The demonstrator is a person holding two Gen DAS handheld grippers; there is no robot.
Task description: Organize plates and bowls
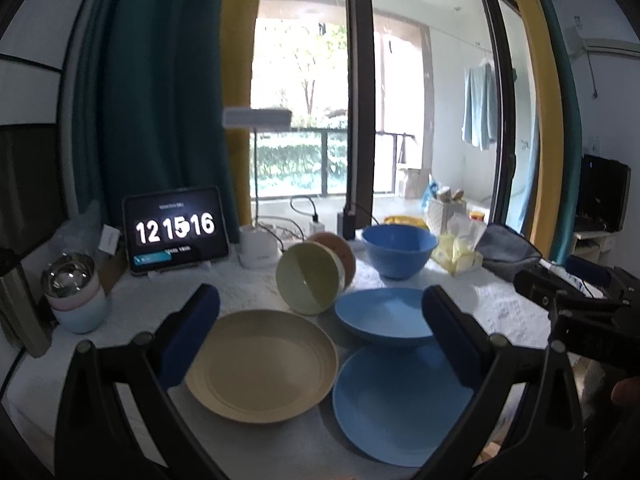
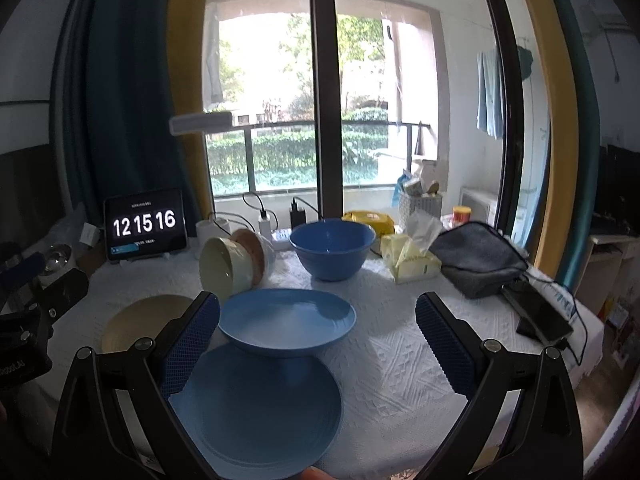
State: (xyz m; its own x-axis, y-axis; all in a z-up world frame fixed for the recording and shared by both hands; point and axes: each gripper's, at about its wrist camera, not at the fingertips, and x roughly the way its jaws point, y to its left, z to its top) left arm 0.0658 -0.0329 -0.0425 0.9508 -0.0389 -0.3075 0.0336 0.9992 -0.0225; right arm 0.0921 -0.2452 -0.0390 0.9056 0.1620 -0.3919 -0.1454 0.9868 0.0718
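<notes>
Both my grippers hang spread wide, empty: left gripper [image 1: 320,312] above the round beige plastic plate [image 1: 262,364], right gripper [image 2: 318,316] above the flat blue plate [image 2: 256,408]. A second blue plate [image 2: 287,322] overlaps its far rim. Behind: cream and pink bowls tipped sideways [image 2: 234,262], deep blue bowl [image 2: 332,250] upright on the white tablecloth [image 2: 404,356].

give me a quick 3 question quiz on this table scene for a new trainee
1. True or false: the left gripper is holding the beige plate.
2. Which dish stands upright at the back? A) big blue bowl B) cream bowl C) flat blue plate
3. Fill in: the cream bowl lies on its ____, nested with a pink bowl.

Key: 1 false, both the left and the right gripper are open and empty. 2 A. 3 side.
</notes>
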